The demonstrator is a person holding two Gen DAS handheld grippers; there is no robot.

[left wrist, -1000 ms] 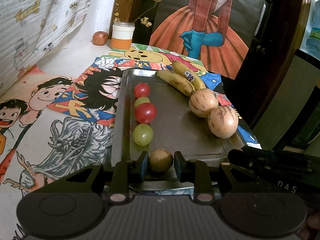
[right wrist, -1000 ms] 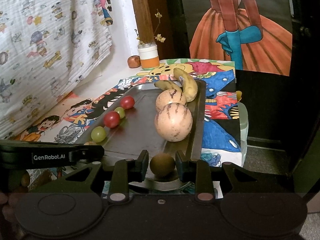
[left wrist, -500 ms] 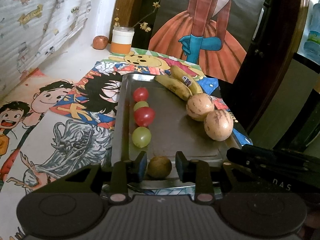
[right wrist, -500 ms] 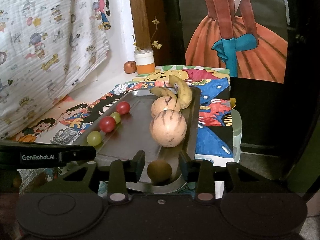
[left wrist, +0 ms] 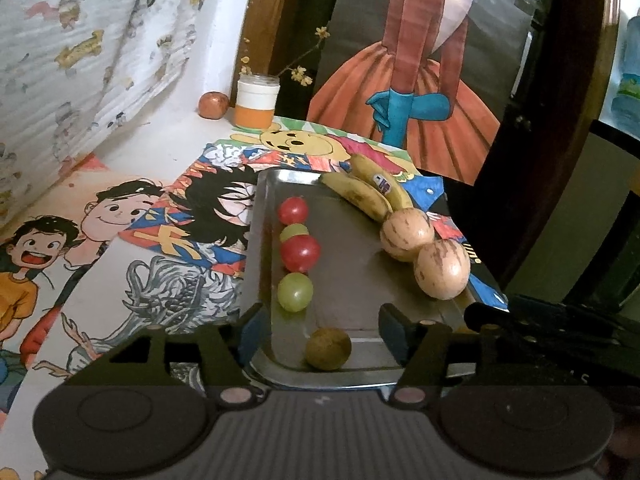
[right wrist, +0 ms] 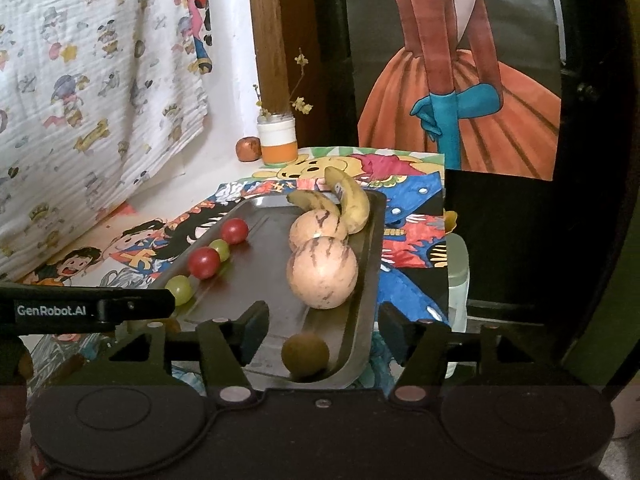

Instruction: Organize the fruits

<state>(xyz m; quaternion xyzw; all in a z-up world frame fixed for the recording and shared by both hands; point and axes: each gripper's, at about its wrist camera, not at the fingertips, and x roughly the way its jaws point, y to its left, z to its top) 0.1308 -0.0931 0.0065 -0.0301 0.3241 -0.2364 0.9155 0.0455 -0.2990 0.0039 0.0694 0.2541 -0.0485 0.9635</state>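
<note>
A metal tray [left wrist: 348,280] holds a row of red and green grapes [left wrist: 295,293], two bananas [left wrist: 360,194] and two striped melons [left wrist: 442,274]. A small brown fruit [left wrist: 329,349] lies at the tray's near left end, loose between the wide-open fingers of my left gripper [left wrist: 322,332]. In the right wrist view another small brown fruit [right wrist: 305,353] lies in the tray's [right wrist: 260,248] near right corner, loose between the open fingers of my right gripper [right wrist: 322,332]. The melons [right wrist: 322,274] and bananas [right wrist: 348,204] lie beyond it.
The tray lies on cartoon-printed cloths [left wrist: 100,240] on a table. An orange-and-white jar [left wrist: 257,100] and a small reddish fruit [left wrist: 214,105] stand at the back. A painted poster [left wrist: 404,92] and dark door frame stand behind. The table's right edge drops off beside the tray.
Both grippers opened wide and let go of their small brown fruits, which now rest in the tray's near end. Both grippers drew back slightly.
</note>
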